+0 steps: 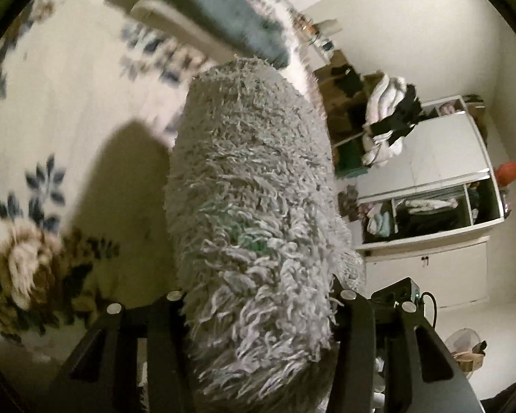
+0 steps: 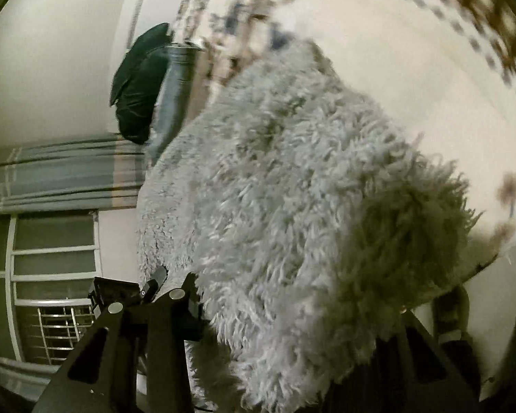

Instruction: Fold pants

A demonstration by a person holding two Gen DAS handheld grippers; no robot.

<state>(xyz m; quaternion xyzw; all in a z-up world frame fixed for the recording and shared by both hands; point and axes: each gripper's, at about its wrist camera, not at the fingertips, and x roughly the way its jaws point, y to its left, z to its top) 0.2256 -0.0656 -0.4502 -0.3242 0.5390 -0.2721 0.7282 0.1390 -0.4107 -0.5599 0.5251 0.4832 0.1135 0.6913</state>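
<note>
The pants (image 1: 254, 213) are grey and shaggy. In the left wrist view they hang as a thick roll between the black fingers of my left gripper (image 1: 258, 313), which is shut on them and holds them above the bed. In the right wrist view the pants (image 2: 292, 206) spread wide over my right gripper (image 2: 285, 313), which is shut on them. Their pile hides both grippers' fingertips.
A cream bedspread (image 1: 68, 86) with blue and brown flowers lies below. A blue pillow (image 1: 220, 17) sits at the bed's head, a dark pillow (image 2: 139, 82) beside it. A white wardrobe (image 1: 440, 186) with clothes stands against the wall. A window (image 2: 51, 265) with curtains shows in the right wrist view.
</note>
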